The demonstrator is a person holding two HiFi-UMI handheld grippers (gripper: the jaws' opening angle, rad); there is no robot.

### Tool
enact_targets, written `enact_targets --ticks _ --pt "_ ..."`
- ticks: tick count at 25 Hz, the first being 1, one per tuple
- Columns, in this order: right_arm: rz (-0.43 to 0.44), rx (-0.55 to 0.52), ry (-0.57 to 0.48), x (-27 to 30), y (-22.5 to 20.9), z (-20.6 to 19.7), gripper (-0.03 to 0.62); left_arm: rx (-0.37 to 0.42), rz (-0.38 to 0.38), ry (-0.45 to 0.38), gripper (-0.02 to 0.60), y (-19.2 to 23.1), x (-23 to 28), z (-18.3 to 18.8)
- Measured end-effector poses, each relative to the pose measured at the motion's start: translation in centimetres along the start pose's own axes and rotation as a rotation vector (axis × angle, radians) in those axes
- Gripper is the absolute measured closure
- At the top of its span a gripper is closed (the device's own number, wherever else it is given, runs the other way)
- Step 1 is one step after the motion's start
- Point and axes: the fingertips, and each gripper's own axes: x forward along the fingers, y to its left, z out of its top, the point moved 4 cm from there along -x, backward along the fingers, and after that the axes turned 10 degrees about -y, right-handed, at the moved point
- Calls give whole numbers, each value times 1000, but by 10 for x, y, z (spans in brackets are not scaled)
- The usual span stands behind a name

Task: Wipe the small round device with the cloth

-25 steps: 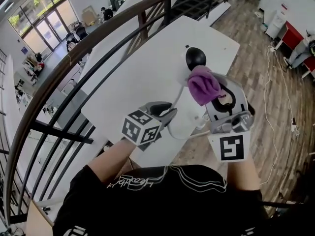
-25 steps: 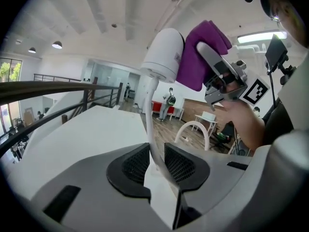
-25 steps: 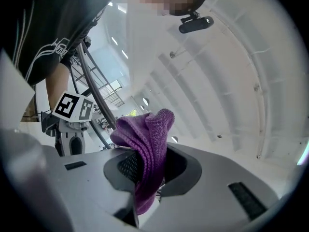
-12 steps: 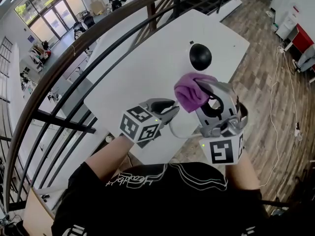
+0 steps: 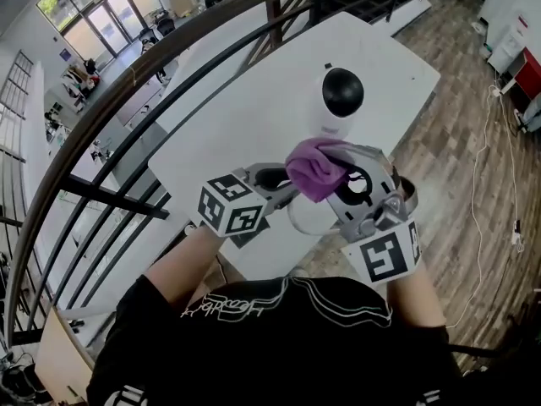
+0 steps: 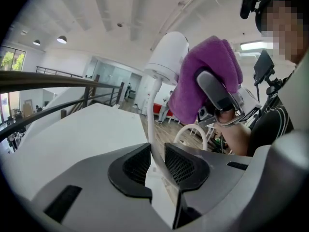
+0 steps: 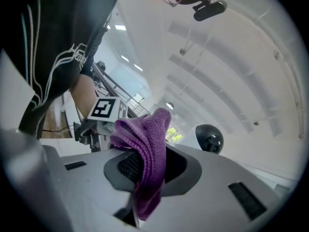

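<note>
Item, largest first: we record a white table (image 5: 245,100) beside a dark railing (image 5: 127,91), with wooden floor (image 5: 456,142) past its right edge. On the table's far part, beyond both tongs, stands the small round device (image 5: 341,96), a white rounded body with a glossy black round face turned upward. Next, the purple cloth (image 5: 314,167), a bunched knitted wad, lies just on the near side of the device. Whether it touches the shell we cannot tell. The right gripper (image 7: 147,170) is clamped on this cloth, which stands up between its jaws and hangs down below them. The left gripper (image 6: 155,166) has its jaws drawn close on the thin white cable (image 6: 151,124), which fills the narrow gap between the pads. The head view alone gives us the device's place on the table. The left gripper view shows only its plain white shell, with the cloth overlapping it. Only the right gripper view shows small marks on the black face.
</note>
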Motion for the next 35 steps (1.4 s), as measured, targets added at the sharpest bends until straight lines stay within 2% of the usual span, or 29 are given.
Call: enact_targets --ticks 2,8,13,16,21,24,30,35 --pt "36 37 -26 -3 4 3 535 -5 -6 -1 489 1 0 1" --pt "73 109 -88 -17 5 15 536 -17 -28 6 489 3 1 4" --pt "-8 134 -49 -14 2 14 535 -20 -96 29 488 10 -1 3" --pt "-95 140 14 -7 -7 16 536 -20 -178 60 486 16 -3 7" --pt "-261 165 110 2 -16 23 536 -69 -294 108 488 26 -2 8" --pt "-351 114 149 12 -22 37 535 -75 -361 116 488 31 -3 9" --pt "-588 6 246 21 -36 59 536 -88 -451 124 488 38 -2 9" --pt "-742 3 290 22 -53 73 536 -68 -503 138 488 35 -3 10"
